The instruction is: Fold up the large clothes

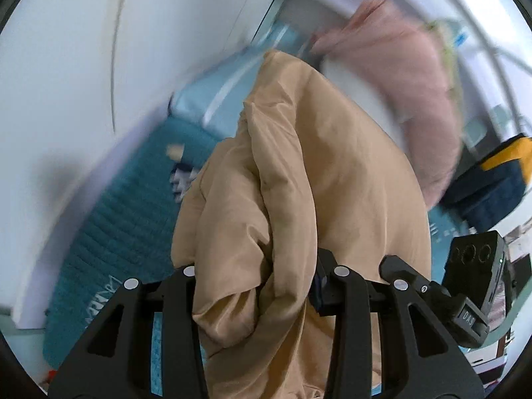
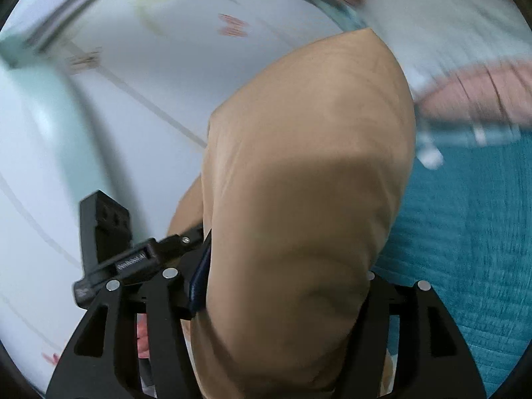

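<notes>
In the left wrist view, a teal mat (image 1: 133, 199) lies at nine o'clock. The left claw (image 1: 256, 286) grips a bunched fold of the tan garment (image 1: 332, 166), which rises toward twelve. Pink cloth (image 1: 415, 83) sits at two o'clock. The right claw (image 2: 282, 286) has the same tan garment (image 2: 309, 166) filling its jaws; whether they pinch it I cannot tell.

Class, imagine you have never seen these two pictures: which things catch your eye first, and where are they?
A bulky tan garment fills the middle of both views, bunched between each claw's black fingers. Behind it lies a teal quilted blanket, with a pink garment at upper right in the left view.
</notes>
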Demonstrator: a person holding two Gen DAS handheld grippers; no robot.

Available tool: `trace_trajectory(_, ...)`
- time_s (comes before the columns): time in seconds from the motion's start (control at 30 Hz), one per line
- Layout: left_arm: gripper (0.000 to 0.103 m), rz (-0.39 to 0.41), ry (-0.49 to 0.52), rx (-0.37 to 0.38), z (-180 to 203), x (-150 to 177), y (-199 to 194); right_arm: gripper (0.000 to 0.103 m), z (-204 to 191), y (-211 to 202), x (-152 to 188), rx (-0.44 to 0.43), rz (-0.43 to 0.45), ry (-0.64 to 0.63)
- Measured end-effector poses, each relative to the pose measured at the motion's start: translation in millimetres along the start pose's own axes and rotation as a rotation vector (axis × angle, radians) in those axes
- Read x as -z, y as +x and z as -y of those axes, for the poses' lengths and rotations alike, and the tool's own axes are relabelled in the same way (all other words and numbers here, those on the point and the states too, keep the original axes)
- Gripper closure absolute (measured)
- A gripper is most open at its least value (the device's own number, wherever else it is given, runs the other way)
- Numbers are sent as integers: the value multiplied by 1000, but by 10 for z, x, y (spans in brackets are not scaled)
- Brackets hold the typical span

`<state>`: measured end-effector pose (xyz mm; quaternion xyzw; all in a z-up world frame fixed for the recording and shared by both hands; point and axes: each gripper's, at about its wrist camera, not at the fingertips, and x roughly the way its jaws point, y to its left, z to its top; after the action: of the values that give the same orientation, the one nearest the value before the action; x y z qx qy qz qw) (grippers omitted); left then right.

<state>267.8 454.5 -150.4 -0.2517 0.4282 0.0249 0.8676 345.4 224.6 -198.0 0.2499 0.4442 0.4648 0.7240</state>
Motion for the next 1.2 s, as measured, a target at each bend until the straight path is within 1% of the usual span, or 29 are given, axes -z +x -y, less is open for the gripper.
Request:
trace_trajectory(0.03, 64, -31, -13, -13, -64, 45, 198, 44, 212, 85, 51, 55, -19, 25)
trace_trajectory(0.07, 64, -74, -56, -15, -177, 162, 483, 44, 427, 148, 114, 119, -51, 56)
trace_trajectory(0.13, 63, -132, -143, 17, -322, 422, 845, 41, 749, 193, 235, 191, -106, 116)
trace_trajectory(0.17, 56, -123, -161, 36, -345, 538, 929, 38, 922, 154, 319, 206, -118, 148)
trace_trajectory(0.2, 47, -109, -159, 44, -363, 610, 966, 35, 990, 113, 354, 206, -120, 160)
trace_trajectory(0.23, 46, -91, -151, 54, -354, 665, 975, 32, 1038, 56, 379, 216, -126, 169)
trace_trajectory(0.27, 45, -75, -141, 66, -353, 704, 960, 31, 1054, 5, 386, 224, -135, 170)
trace_trajectory(0.3, 45, -70, -143, 66, -353, 711, 927, 31, 1037, -70, 373, 230, -143, 155)
trace_trajectory(0.37, 45, -78, -169, 57, -389, 675, 809, 31, 930, -226, 322, 263, -132, 93)
trace_trajectory(0.43, 45, -61, -160, 23, -399, 631, 622, 31, 738, -409, 263, 340, -119, -27)
trace_trajectory(0.53, 44, -16, -99, -47, -307, 616, 310, 31, 509, -678, 251, 399, -49, -143)
trace_trajectory(0.57, 49, -16, -77, -107, -260, 621, 197, 31, 414, -700, 228, 410, -48, -166)
trace_trajectory(0.6, 58, -1, -67, -144, -206, 648, 89, 32, 341, -720, 253, 429, -65, -195)
trace_trajectory(0.67, 66, 11, -42, -108, -71, 719, -26, 51, 196, -671, 372, 428, -108, -246)
trace_trajectory(0.7, 72, 6, -29, -85, 18, 764, -41, 55, 128, -612, 444, 424, -151, -266)
trace_trajectory(0.73, 73, -1, -17, -83, 96, 809, -27, 64, 83, -520, 511, 438, -195, -276)
trace_trajectory(0.77, 76, -8, -1, -86, 162, 842, 10, 70, 66, -403, 551, 452, -229, -276)
trace_trajectory(0.83, 79, -41, 49, -89, 307, 922, 193, 71, 97, -218, 662, 451, -270, -253)
trace_trajectory(0.87, 81, -61, 46, -100, 301, 952, 296, 71, 121, -131, 692, 459, -294, -237)
trace_trajectory(0.9, 84, -97, 25, -129, 246, 996, 467, 71, 192, -1, 776, 477, -327, -220)
trace_trajectory(0.93, 88, -115, 14, -154, 190, 1031, 580, 71, 275, 118, 852, 503, -334, -210)
trace_trajectory(0.97, 94, -139, -5, -193, 79, 1088, 758, 70, 369, 220, 916, 526, -344, -197)
trace_trajectory(1.0, 95, -157, -32, -196, -28, 1143, 880, 70, 440, 277, 951, 533, -350, -174)
trace_trajectory(1.03, 95, -154, -67, -175, -108, 1185, 932, 70, 469, 282, 967, 525, -339, -151)
trace_trajectory(1.07, 95, -129, -95, -156, -144, 1209, 898, 70, 452, 257, 965, 519, -329, -148)
trace_trajectory(1.1, 94, -103, -95, -148, -129, 1223, 833, 68, 413, 206, 954, 504, -320, -147)
trace_trajectory(1.13, 94, -87, -78, -155, -97, 1234, 790, 66, 384, 156, 945, 486, -313, -144)
trace_trajectory(1.2, 92, -72, -18, -207, 20, 1278, 714, 65, 394, 53, 915, 451, -301, -108)
